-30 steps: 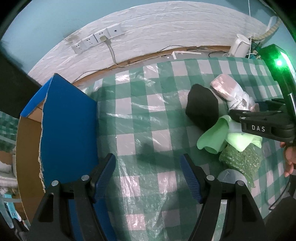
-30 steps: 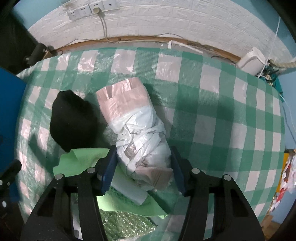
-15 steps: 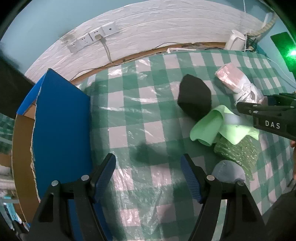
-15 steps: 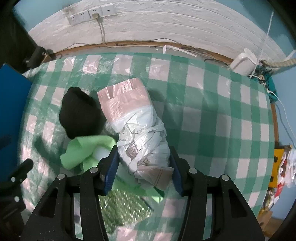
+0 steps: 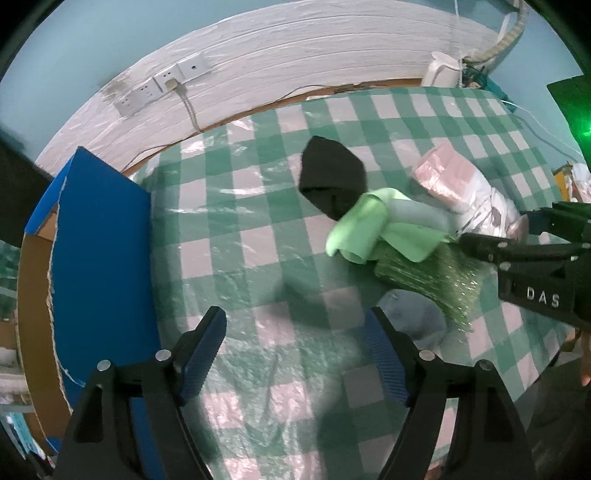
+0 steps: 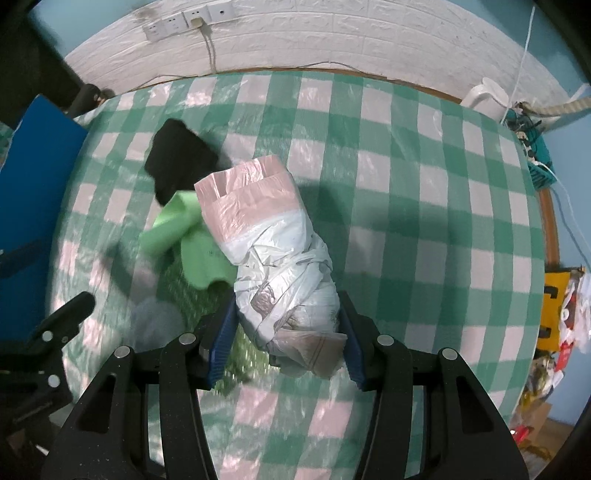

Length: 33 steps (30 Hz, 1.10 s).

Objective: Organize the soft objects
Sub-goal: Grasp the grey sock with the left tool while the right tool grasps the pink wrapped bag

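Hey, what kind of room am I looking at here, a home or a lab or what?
Probably a lived-in home room, not a lab: a table under a green checked plastic cloth, wall sockets with a cable plugged in, a white kettle at the table's far edge, and household clutter beside it.

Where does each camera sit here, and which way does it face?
Left wrist: on the left gripper, facing steeply down at the checked tablecloth; jaws open, nothing between them; right gripper at the right edge.
Right wrist: on the right gripper, facing steeply down; jaws shut on the plastic bag bundle; left gripper at the lower left.
Shared: bundle, black cloth, green cloth, blue box, wall sockets.
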Each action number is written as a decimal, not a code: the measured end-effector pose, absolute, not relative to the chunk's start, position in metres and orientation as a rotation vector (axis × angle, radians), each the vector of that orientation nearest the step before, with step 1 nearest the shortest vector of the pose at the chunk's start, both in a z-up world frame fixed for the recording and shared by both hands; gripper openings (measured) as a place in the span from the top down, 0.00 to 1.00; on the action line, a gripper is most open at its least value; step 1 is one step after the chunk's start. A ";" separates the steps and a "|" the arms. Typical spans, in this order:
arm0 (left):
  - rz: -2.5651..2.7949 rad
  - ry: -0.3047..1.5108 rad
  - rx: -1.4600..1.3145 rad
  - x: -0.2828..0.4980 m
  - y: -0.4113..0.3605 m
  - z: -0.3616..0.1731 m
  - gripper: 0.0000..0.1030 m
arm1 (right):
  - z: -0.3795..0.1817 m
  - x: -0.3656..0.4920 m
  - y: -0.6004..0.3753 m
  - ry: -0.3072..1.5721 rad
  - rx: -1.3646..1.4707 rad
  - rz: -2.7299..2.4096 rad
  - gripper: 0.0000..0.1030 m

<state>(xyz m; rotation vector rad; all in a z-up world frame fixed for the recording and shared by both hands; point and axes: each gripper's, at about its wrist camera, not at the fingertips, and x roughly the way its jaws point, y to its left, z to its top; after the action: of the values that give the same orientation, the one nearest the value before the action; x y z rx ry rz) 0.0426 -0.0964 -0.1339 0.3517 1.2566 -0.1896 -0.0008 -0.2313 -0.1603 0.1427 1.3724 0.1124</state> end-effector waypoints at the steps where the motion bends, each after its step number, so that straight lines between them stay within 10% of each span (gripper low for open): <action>1: -0.198 1.259 0.358 0.040 -0.100 -0.135 0.23 | -0.160 -0.003 -0.232 1.373 0.144 0.113 0.50; 33: -0.319 1.414 0.231 0.041 -0.142 -0.194 0.19 | -0.173 -0.029 -0.248 1.397 0.175 0.142 0.50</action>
<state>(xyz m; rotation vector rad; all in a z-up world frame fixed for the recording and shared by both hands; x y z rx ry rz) 0.0408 -0.1415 -0.1941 0.2308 1.4145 -0.3191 -0.0293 -0.2483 -0.1734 0.1749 1.3973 0.1416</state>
